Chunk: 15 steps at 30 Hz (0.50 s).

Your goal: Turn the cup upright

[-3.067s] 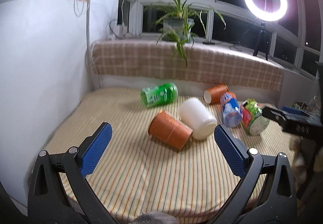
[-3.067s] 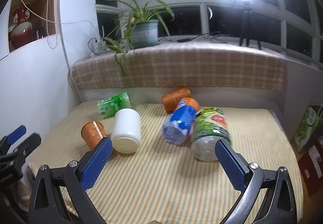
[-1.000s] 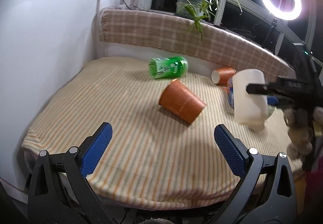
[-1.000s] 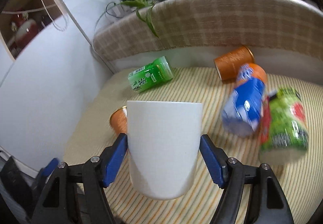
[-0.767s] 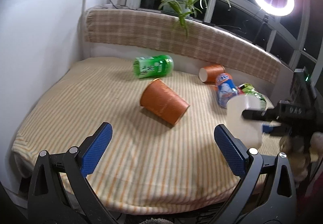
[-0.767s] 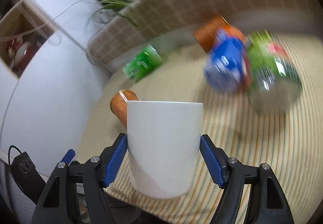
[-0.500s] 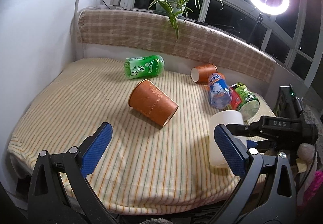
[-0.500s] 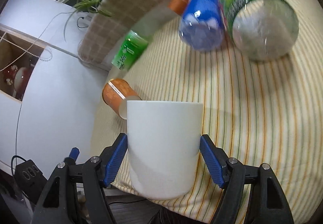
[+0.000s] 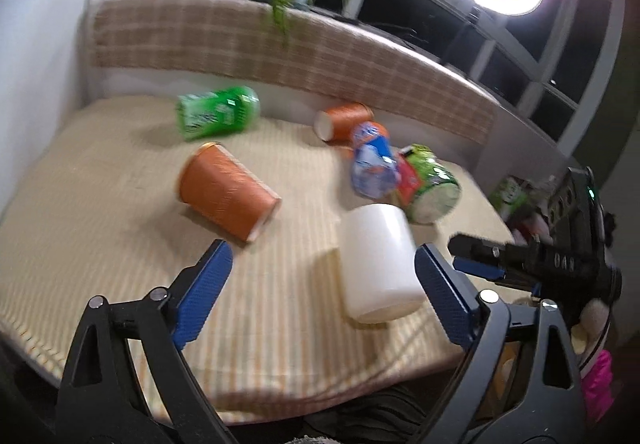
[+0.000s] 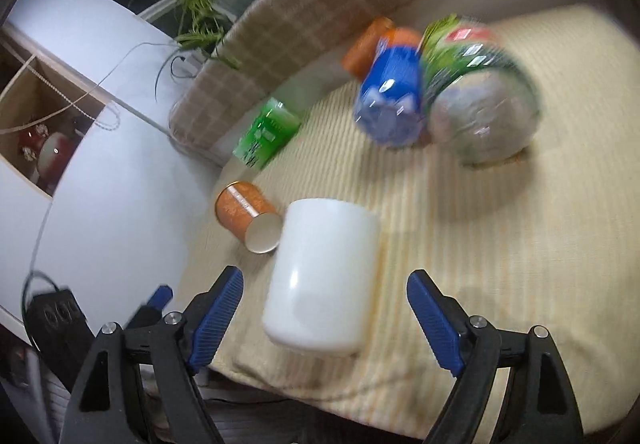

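A white cup point(image 9: 378, 263) stands on end on the striped cloth near the front edge; it also shows in the right wrist view point(image 10: 322, 278). My right gripper point(image 10: 326, 314) is open, its blue fingers wide on either side of the cup, not touching it. In the left wrist view the right gripper's black body point(image 9: 520, 258) sits just right of the cup. My left gripper point(image 9: 322, 290) is open and empty, in front of the cup. An orange paper cup point(image 9: 226, 190) lies on its side to the left.
A green can point(image 9: 218, 116), a second orange cup point(image 9: 344, 120), a blue bottle point(image 9: 372, 160) and a green jar point(image 9: 430, 184) lie on their sides behind. A checked backrest point(image 9: 280, 52) runs along the back. A white wall point(image 10: 100, 148) bounds the left.
The right gripper has set the white cup down on the cloth and opened, letting go of it. The left gripper has moved closer to the cup.
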Tool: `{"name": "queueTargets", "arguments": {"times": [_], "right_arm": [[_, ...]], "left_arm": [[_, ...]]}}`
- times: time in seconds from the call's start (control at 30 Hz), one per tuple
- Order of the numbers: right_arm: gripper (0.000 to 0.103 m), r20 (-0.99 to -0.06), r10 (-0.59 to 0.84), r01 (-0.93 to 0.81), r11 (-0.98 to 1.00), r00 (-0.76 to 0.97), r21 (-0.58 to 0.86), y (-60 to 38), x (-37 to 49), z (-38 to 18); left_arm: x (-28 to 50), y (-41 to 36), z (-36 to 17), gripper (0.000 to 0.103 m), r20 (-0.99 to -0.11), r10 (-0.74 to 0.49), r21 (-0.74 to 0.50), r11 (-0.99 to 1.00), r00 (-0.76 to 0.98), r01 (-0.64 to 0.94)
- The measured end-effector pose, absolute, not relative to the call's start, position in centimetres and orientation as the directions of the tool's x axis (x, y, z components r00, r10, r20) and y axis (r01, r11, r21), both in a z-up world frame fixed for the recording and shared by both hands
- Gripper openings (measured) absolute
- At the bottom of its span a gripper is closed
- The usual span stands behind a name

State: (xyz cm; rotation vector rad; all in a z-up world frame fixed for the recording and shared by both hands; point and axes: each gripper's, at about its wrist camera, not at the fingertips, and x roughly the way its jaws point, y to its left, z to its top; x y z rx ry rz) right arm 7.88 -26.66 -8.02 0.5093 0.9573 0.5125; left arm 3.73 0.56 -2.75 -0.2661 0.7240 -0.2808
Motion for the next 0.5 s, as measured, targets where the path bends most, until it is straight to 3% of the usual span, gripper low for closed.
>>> {"name": "queueTargets", "arguments": {"times": [0.17, 0.5], "right_arm": [[0.087, -0.639, 0.548, -0.132, 0.804, 0.539, 0.579, -29.8, 5.0, -7.6], [0.088, -0.661, 0.443, -0.018, 0.838, 0.606, 0.546, -34.6, 2.5, -7.9]], "left_arm": [[6.2, -1.1, -3.0, 0.083, -0.622, -0.494, -0.458, 0.859, 0.607, 0.229], [11.0, -3.2, -5.5, 0.082, -0.678, -0.603, -0.57, 0.792, 0.42, 0.216]]}}
